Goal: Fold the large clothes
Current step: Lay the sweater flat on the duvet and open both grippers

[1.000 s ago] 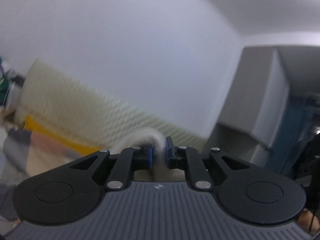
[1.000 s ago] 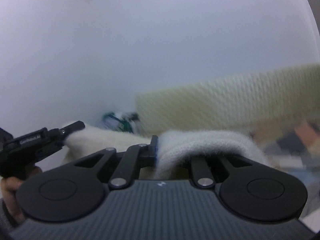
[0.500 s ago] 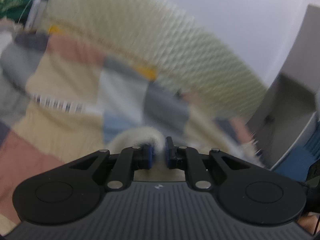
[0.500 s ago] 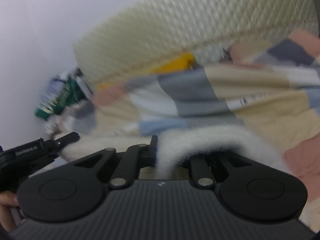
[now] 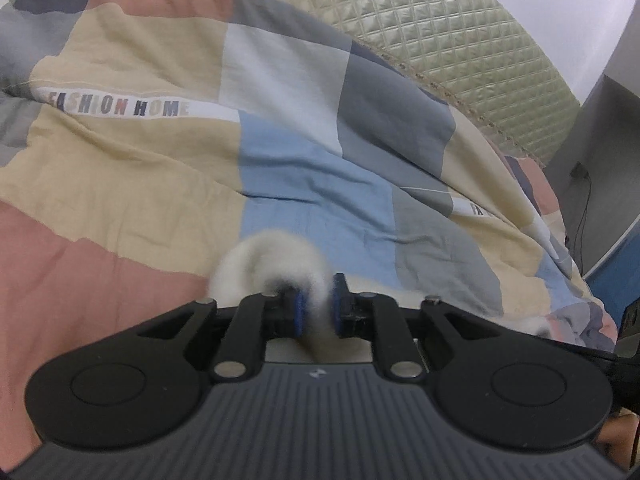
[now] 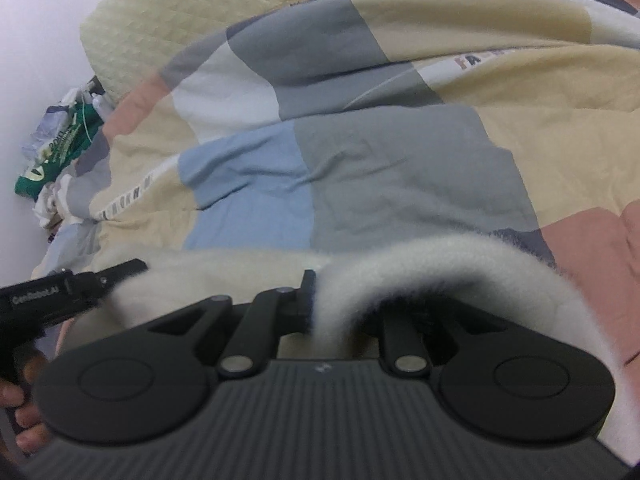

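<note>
light: soft, even, dim | shadows: faint | blur: slight motion | edges: fisheye-bent, dark corners

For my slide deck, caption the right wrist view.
Right tongs pinching fluffy white garment above patchwork quilt, left tongs alongside.

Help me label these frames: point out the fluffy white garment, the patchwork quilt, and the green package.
fluffy white garment [image 6: 460, 264]: right wrist view, on its arched fleece fold.
patchwork quilt [image 5: 304, 184]: left wrist view, on a light-blue patch.
green package [image 6: 60, 152]: right wrist view, on its printed side.
</note>
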Tool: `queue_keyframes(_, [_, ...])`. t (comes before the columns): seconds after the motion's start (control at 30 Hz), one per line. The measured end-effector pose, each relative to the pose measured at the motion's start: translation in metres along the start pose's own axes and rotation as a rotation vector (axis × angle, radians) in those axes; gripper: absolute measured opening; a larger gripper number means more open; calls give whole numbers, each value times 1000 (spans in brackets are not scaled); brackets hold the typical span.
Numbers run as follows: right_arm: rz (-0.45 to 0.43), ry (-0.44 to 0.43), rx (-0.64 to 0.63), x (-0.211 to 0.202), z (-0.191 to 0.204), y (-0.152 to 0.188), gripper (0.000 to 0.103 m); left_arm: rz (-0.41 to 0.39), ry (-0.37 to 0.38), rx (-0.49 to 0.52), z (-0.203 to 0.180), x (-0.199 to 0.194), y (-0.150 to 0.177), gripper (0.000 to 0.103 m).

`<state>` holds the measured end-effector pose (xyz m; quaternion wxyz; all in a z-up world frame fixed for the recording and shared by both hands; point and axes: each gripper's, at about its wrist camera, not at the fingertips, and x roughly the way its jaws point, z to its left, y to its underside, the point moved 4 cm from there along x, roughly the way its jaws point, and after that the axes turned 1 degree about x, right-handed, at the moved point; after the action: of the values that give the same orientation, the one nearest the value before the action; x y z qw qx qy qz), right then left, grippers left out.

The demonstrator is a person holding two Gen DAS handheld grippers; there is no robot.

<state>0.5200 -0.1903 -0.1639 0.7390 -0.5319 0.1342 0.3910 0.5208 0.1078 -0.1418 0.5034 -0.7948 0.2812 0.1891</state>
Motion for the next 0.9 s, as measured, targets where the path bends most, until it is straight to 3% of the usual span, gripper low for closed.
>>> queue_keyframes(0.03, [-6, -2, 3, -4, 1, -1, 22, 11, -2, -4, -5, -5, -5, 26])
queue_keyframes(0.1, [-15, -28, -4, -17, 8, -1, 48, 11, 0, 8, -12, -25, -4, 40])
queue_keyframes(0.13, [-18, -43, -9, -20, 11, -2, 54, 3, -7, 19, -15, -36, -3, 47])
queue_keyframes(0.17, [-27, -51, -15, -27, 16, -2, 60, -13, -11, 34, -19, -48, -1, 48])
queue_keyframes(0.53, [-135, -66, -83, -149, 81, 25, 60, -56, -85, 86, -53, -195, 44, 48])
queue_keyframes(0.9, [-211, -28, -136, -283, 115, 101, 60, -92, -25, 87, -111, -327, 132, 48])
